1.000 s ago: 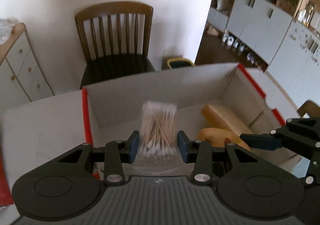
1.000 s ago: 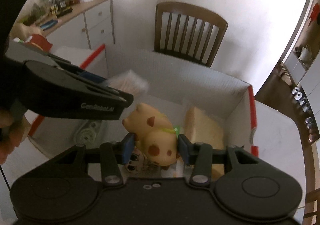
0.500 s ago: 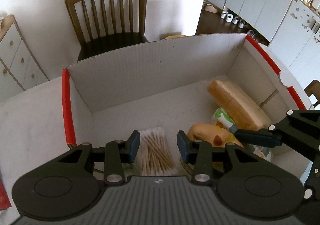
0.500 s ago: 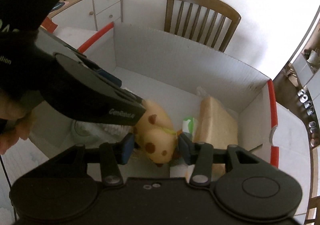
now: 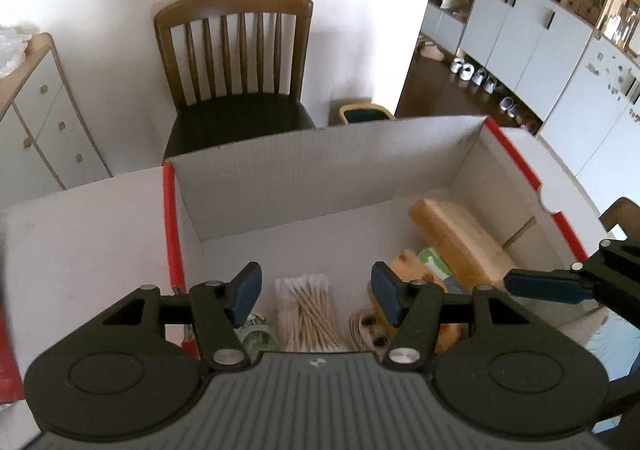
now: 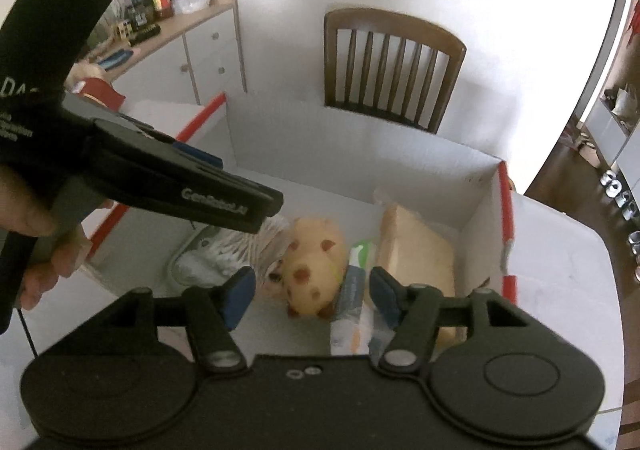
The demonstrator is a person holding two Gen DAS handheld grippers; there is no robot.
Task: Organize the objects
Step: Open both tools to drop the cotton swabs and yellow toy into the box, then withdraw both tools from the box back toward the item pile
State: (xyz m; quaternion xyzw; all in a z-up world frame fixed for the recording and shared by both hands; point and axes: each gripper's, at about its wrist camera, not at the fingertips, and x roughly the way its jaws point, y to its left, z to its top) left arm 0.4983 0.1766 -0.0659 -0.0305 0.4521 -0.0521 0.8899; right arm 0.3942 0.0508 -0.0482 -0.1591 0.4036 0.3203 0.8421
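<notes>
Centrally, box [image 5: 320, 170] floor bare, red-edged rims

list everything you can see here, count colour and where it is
box: 1, white with red edges, on the table
cotton swabs: 1 pack, wooden sticks with white tips, box floor, below the left claw
pig toy: 1, yellow with brown spots, box floor, below the right claw
bread loaf: 1, tan, right side of box
chair: 1, brown wood, behind the box
drawer cabinet: 1, white, left of the chair
left claw: 1, black with blue pads, open, empty, jaws just opened
right claw: 1, black with blue pads, open, jaws just opened
hand: 1, on the left claw's handle
</notes>
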